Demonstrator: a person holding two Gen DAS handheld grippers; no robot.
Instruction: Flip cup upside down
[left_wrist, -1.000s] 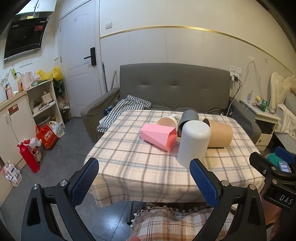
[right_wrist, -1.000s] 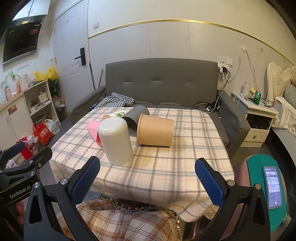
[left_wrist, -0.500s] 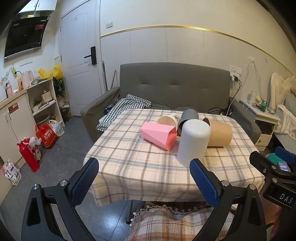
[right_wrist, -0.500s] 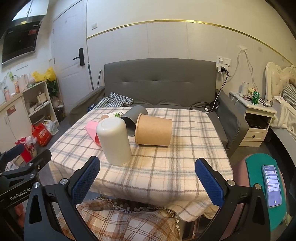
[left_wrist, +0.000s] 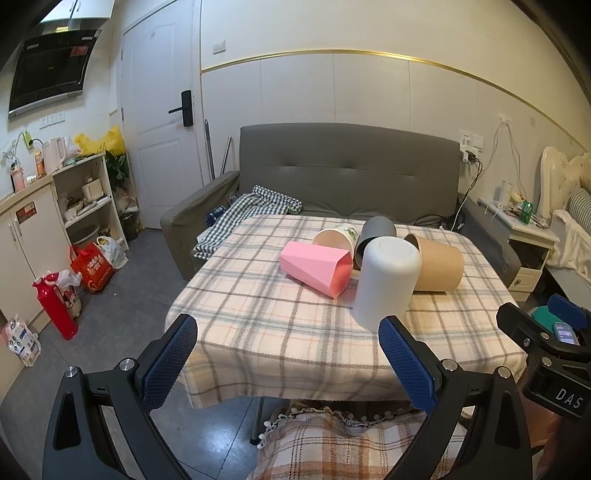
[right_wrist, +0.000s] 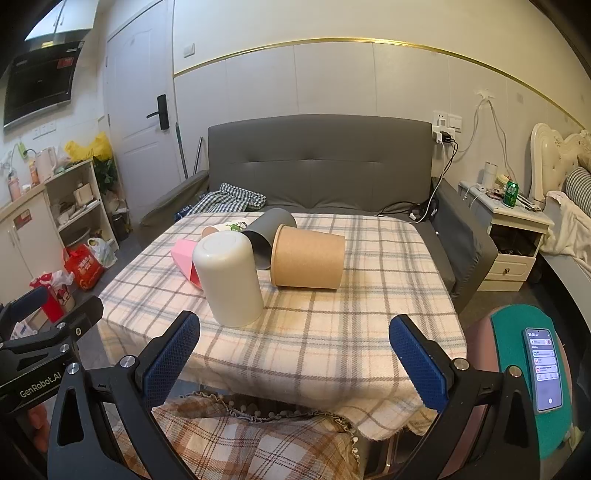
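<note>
A white cup (left_wrist: 386, 282) stands upside down on the plaid tablecloth (left_wrist: 280, 332); it also shows in the right wrist view (right_wrist: 229, 278). Behind it lie on their sides a pink faceted cup (left_wrist: 316, 267), a brown paper cup (left_wrist: 436, 262), a grey cup (left_wrist: 375, 234) and a printed paper cup (left_wrist: 336, 236). My left gripper (left_wrist: 288, 360) is open and empty, held back from the table's near edge. My right gripper (right_wrist: 293, 360) is open and empty, also short of the table.
A grey sofa (left_wrist: 343, 173) stands behind the table. A plaid cushion (right_wrist: 236, 439) is below the near edge. A phone (right_wrist: 543, 369) lies on a green stool at right. A nightstand (right_wrist: 513, 236) is at right, shelves and a red bottle (left_wrist: 55, 306) at left.
None of the cups has moved. Both grippers stay open; the views have shifted only slightly.
</note>
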